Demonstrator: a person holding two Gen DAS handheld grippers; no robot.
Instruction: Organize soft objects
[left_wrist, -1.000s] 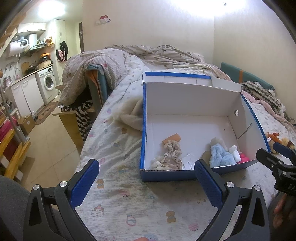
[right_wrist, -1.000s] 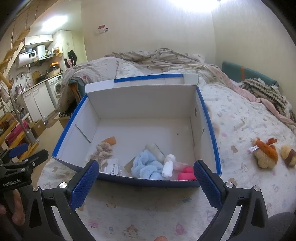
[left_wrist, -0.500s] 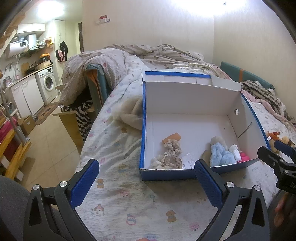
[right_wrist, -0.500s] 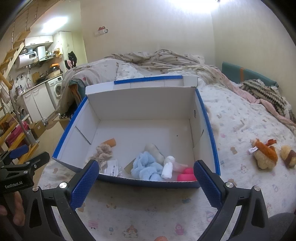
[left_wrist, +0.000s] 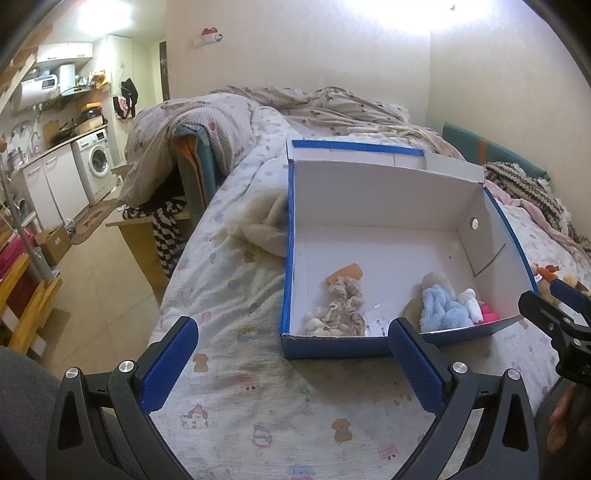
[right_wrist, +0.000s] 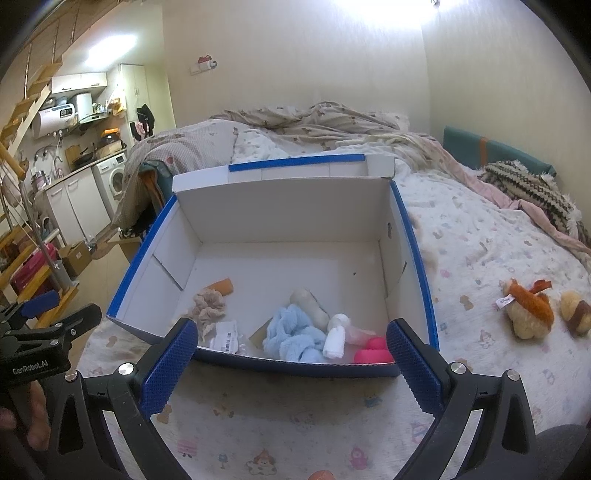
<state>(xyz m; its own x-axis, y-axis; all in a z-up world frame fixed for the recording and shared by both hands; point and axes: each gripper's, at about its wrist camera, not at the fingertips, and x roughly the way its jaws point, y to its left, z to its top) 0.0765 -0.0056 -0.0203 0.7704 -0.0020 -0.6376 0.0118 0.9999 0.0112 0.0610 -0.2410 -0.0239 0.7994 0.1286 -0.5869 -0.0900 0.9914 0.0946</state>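
The bed (right_wrist: 480, 236) is carrying everything, its patterned sheet stretching under an open blue-and-white box (right_wrist: 413, 236) sitting near its foot. Inside the box, along the near wall, several soft things are already lying: a beige scrunchie (right_wrist: 208, 304) at left, a blue fluffy piece (right_wrist: 291, 338) in the middle, a white roll (right_wrist: 335, 338) and something pink (right_wrist: 373, 354) at right. Two plush toys, an orange-and-cream plush (right_wrist: 526, 308) and a brown plush (right_wrist: 574, 312), are lying on the sheet to the right of the box, so the sorting looks partly done. Both left tongs (left_wrist: 293, 363) and right tongs (right_wrist: 290, 363) are hovering spread wide, gripping nothing, just short of the box's near wall.
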